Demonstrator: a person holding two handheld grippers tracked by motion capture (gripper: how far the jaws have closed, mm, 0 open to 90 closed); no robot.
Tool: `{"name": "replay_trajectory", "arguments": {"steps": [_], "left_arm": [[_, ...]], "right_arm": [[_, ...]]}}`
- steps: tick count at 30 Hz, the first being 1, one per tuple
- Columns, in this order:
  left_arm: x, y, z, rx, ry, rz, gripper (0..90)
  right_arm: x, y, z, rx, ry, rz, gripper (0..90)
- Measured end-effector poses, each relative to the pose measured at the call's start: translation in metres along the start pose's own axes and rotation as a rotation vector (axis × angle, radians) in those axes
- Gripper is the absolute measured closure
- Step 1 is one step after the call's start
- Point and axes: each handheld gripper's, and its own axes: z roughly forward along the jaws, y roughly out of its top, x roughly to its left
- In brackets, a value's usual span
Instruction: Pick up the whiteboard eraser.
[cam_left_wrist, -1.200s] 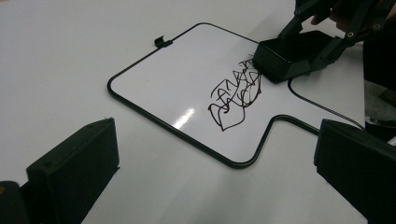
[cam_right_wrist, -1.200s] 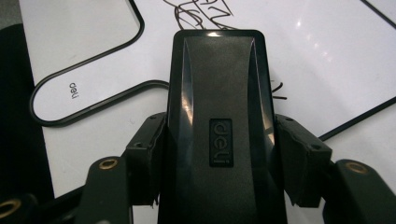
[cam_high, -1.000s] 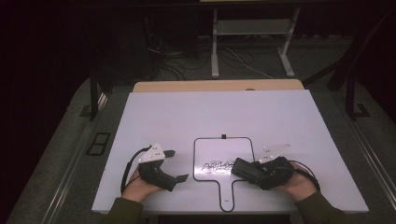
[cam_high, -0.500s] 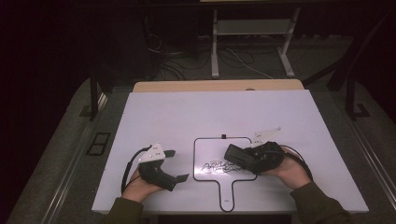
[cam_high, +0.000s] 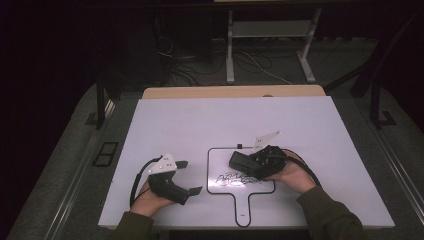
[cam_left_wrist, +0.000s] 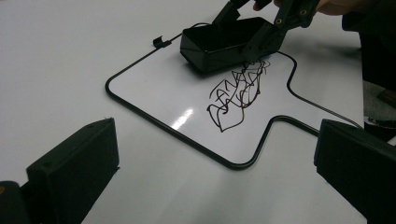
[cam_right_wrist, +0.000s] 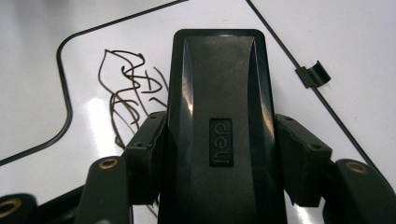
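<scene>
A small whiteboard (cam_high: 220, 161) with a black rim and a handle lies on the white table. A dark scribble (cam_high: 238, 178) covers its near part. My right gripper (cam_high: 246, 163) is shut on a black eraser (cam_high: 240, 161), which rests on the board just above the scribble. In the right gripper view the eraser (cam_right_wrist: 217, 121) sits clamped between both jaws, with the scribble (cam_right_wrist: 126, 88) to its left. My left gripper (cam_high: 190, 176) rests on the table left of the board, open with nothing between its jaws. In the left gripper view the eraser (cam_left_wrist: 219, 42) lies beyond the scribble (cam_left_wrist: 236, 95).
A small black clip (cam_right_wrist: 312, 74) sits on the board's rim near the eraser. The white table (cam_high: 200, 120) has bare room behind the board. A wooden edge (cam_high: 235, 92) borders its far side, with metal stand legs (cam_high: 230, 55) on the floor beyond.
My right gripper has carried the eraser leftward and farther up, from the board's right edge onto its middle. The left gripper has stayed put.
</scene>
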Motion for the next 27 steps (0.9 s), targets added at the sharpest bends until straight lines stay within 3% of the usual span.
{"name": "replay_trajectory", "arguments": {"steps": [27], "left_arm": [[-0.0002,-0.0004,-0.0013,0.005,0.0,0.005,0.0]], "right_arm": [[-0.0061,-0.0023,0.0099,0.019,-0.026,-0.021,38.7]]}}
